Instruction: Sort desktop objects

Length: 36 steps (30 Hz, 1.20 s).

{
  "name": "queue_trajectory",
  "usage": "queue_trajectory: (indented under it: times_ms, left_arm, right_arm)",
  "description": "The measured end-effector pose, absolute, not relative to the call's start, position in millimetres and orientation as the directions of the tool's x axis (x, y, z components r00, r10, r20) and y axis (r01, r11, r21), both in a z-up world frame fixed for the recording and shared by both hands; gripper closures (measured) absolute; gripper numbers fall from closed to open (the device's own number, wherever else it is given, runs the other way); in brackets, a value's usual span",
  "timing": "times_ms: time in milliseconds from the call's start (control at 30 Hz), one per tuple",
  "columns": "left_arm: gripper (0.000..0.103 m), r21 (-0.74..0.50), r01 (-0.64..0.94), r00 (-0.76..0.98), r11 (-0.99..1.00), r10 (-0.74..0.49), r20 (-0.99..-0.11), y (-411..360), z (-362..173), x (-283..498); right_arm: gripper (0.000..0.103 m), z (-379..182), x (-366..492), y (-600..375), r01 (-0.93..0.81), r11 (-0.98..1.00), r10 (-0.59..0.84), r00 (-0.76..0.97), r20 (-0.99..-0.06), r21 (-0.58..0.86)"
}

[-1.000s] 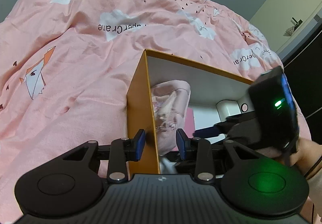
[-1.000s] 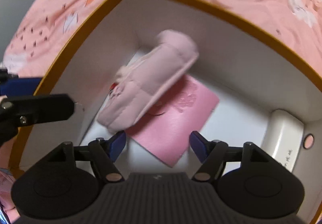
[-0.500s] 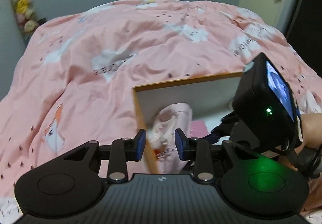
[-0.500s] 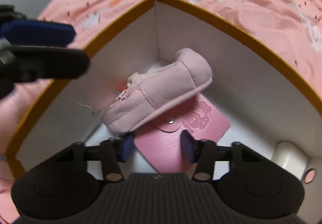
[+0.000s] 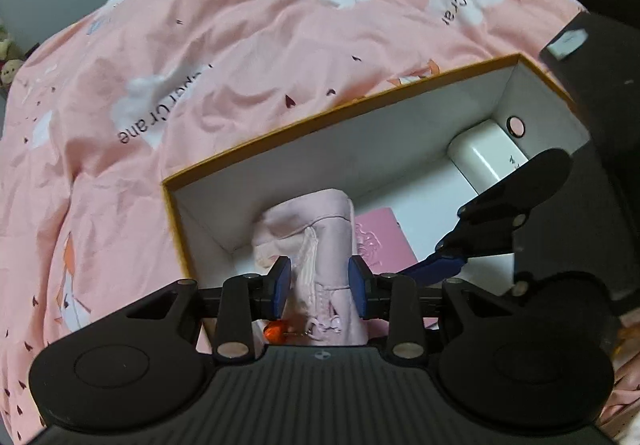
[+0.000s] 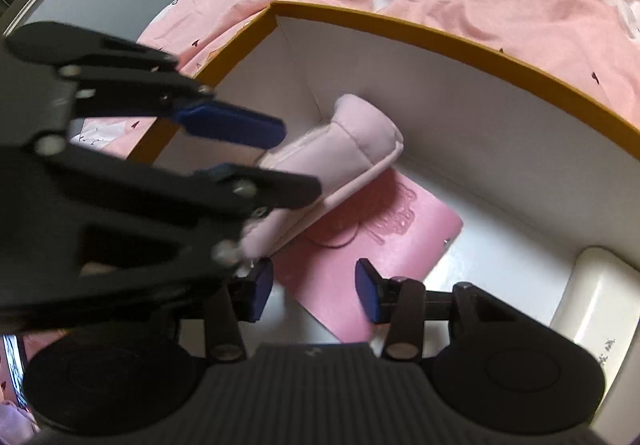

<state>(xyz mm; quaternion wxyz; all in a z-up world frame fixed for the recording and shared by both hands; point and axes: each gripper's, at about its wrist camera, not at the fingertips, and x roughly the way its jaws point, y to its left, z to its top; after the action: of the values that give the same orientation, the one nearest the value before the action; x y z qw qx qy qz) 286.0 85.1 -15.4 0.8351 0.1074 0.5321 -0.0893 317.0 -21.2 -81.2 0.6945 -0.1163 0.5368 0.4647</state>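
An open box (image 5: 340, 113) with an orange rim and white inside lies on a pink duvet; it also shows in the right wrist view (image 6: 460, 41). In it lie a pale pink padded pouch (image 5: 316, 245) (image 6: 340, 153), a flat pink card holder (image 5: 380, 241) (image 6: 376, 241) and a white case (image 5: 480, 161) (image 6: 592, 297). My left gripper (image 5: 320, 287) is open, its pads on either side of the pouch. My right gripper (image 6: 314, 293) is open above the card holder and holds nothing.
The pink duvet (image 5: 200, 65) with cloud prints surrounds the box. The right gripper's body (image 5: 592, 173) crowds the box's right end in the left wrist view. The left gripper's fingers (image 6: 232, 125) reach into the box's left corner in the right wrist view.
My left gripper has moved from beside the box wall to over the box and down around the pouch. My right gripper has opened a little wider and shifted right.
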Motion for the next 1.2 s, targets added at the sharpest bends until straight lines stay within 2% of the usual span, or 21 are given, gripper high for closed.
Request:
queue_trajectory:
  times_ms: [133,267,433,700,767,800,867,900,1100,1167,1200]
  left_arm:
    - [0.068,0.128,0.248,0.428,0.960,0.010,-0.904,86,-14,287]
    - [0.068,0.167,0.223,0.456,0.960,0.049,-0.889,94,-5,285]
    - [0.072,0.166,0.225,0.466,0.960,0.044,-0.884,104,-4,284]
    - [0.075,0.108,0.230,0.478,0.967,-0.015,-0.878,118,-7,282]
    - [0.075,0.106,0.237,0.485,0.966,-0.023,-0.874,118,-7,280]
    - [0.075,0.104,0.236,0.487,0.966,-0.026,-0.873,119,-7,279]
    - [0.075,0.092,0.228,0.488,0.969,-0.032,-0.873,119,-7,280]
    - [0.075,0.088,0.225,0.488,0.970,-0.034,-0.872,119,-6,280]
    - [0.075,0.082,0.223,0.497,0.971,-0.040,-0.867,119,-6,278]
    - [0.075,0.072,0.217,0.496,0.974,-0.047,-0.867,121,-6,279]
    - [0.075,0.069,0.217,0.495,0.974,-0.049,-0.867,122,-6,280]
  right_arm:
    - [0.052,-79,310,-15,-0.765,0.558,0.513,0.014,-0.858,0.322]
    - [0.041,-73,301,-7,-0.785,0.554,0.503,0.050,-0.863,0.277]
    - [0.035,-73,281,24,-0.843,0.512,0.435,0.092,-0.896,0.162]
    - [0.030,-80,284,42,-0.835,0.539,0.377,0.123,-0.918,0.110]
    - [0.038,-80,282,44,-0.838,0.539,0.365,0.142,-0.920,0.084]
    - [0.054,-79,280,43,-0.845,0.532,0.355,0.160,-0.921,0.058]
    - [0.076,-77,276,41,-0.847,0.532,0.329,0.213,-0.920,-0.006]
    - [0.101,-75,276,38,-0.843,0.538,0.323,0.214,-0.922,-0.007]
    - [0.102,-71,288,5,-0.782,0.623,0.269,0.253,-0.929,-0.033]
    - [0.094,-67,292,-3,-0.749,0.662,0.279,0.241,-0.930,0.005]
    - [0.080,-64,293,-4,-0.736,0.677,0.293,0.236,-0.927,0.027]
